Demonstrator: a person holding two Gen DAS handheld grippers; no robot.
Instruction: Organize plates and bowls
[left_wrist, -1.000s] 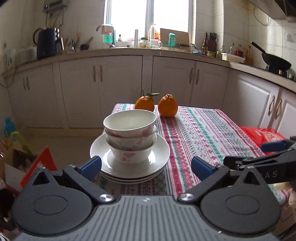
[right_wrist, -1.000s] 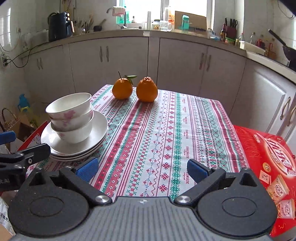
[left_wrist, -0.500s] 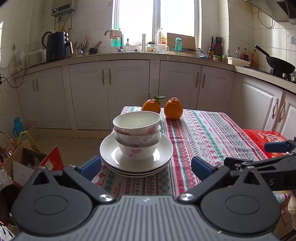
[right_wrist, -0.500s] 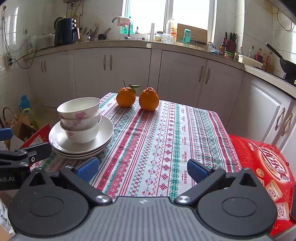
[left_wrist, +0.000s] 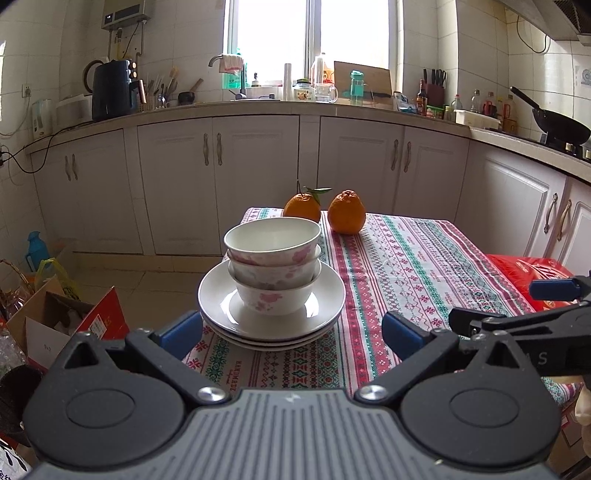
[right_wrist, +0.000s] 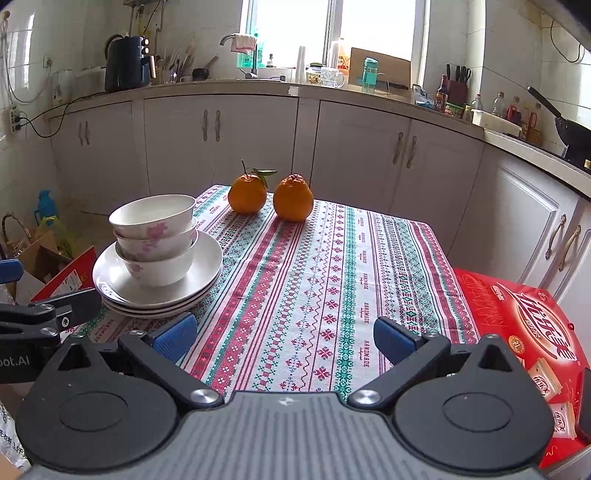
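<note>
Two hand-held grippers are hovering at the near edge of a small table (right_wrist: 332, 266) covered in a red, green and white patterned cloth. The left gripper (left_wrist: 291, 330) is holding its two blue-tipped fingers (left_wrist: 181, 330) spread wide apart, gripping nothing. Straight ahead of those fingers, just beyond their tips and centred in the gap, three white bowls (left_wrist: 272, 258) with pink flower prints are sitting nested upright on a stack of white plates (left_wrist: 325, 295) at the table's left edge. The right gripper (right_wrist: 282, 338) is likewise keeping its fingers (right_wrist: 395, 338) wide apart and empty, over bare cloth. From its camera, the bowls and plates are lying ahead and to the left of the left fingertip, not between the fingers. Two oranges (right_wrist: 293, 202) are resting side by side at the far end of the table, well beyond both sets of fingers. A red box (right_wrist: 517, 317) is showing to the right of the right finger, beside the table. White kitchen cabinets (left_wrist: 255, 177) are lining the background.
</note>
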